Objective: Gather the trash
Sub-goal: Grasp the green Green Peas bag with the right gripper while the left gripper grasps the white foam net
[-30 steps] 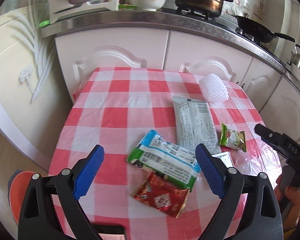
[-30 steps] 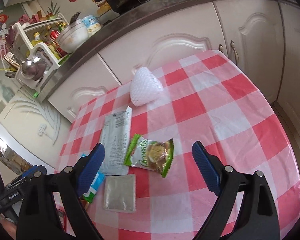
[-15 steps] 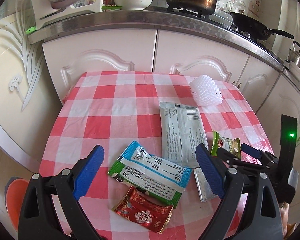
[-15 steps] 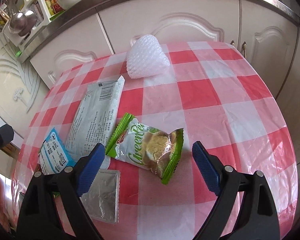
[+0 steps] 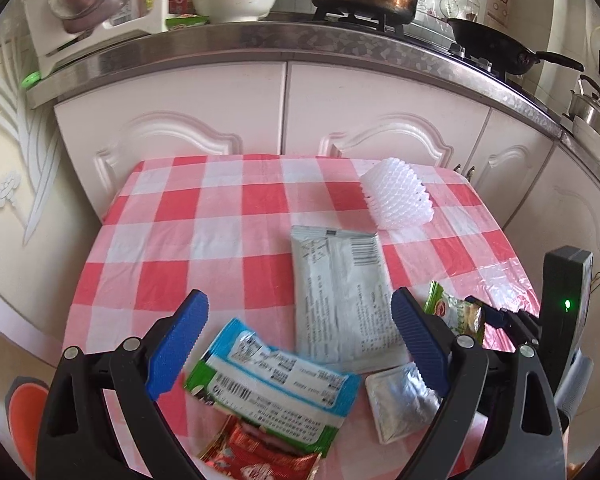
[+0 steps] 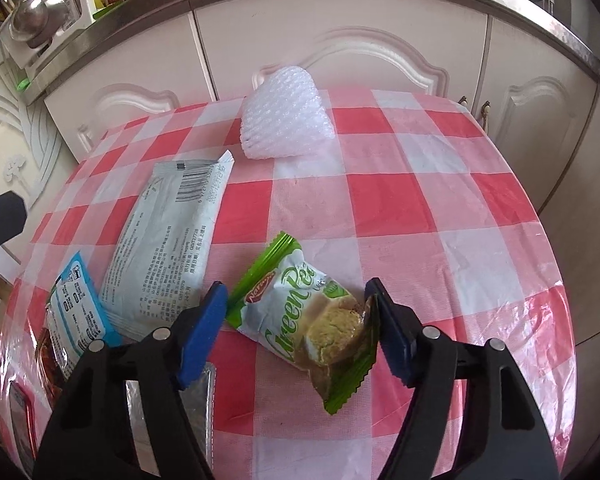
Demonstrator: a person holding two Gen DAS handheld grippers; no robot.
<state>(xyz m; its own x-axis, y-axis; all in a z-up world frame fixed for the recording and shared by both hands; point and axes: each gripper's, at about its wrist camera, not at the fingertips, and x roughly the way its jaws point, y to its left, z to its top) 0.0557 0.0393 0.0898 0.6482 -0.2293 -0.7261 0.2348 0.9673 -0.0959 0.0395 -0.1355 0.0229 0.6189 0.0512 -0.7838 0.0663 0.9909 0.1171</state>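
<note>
Right gripper (image 6: 296,320) pitched steeply down over the red-and-white checked tablecloth (image 6: 420,208), black arms coming in from the bottom corners of the right wrist view, blue pads in the lower middle; jaws at mid width and closing, with the green snack packet (image 6: 312,320) lying between them. Packet sits diagonal, one crimped end up-left just beside the left pad, the other end hanging below the pads toward bottom centre; right pad touches or nearly touches the packet's brown edge, left pad looks just clear of it, so not clamped yet as far as I can tell. Left gripper (image 5: 300,344) also angled down, arms filling the bottom of the left wrist view, jaws wide and holding nothing; blue-and-green wrapper (image 5: 272,388) lies on the cloth between and below the pads, slightly blurred, overlapping a red wrapper (image 5: 260,460) at the bottom edge. Long grey-white pouch (image 5: 340,296) lies flat in centre frame, lower right corner near the right pad; silver foil sachet (image 5: 400,404) lower right, partly behind that pad. White foam fruit net (image 5: 396,196) sits upper right of the cloth, well apart from both grippers. In the left view the green packet shows at right-centre with the other gripper's blue tip just beside it, and a black housing with a green LED (image 5: 567,304) at the right edge. White cabinet doors (image 6: 340,40) behind the table, steel counter edge above
</note>
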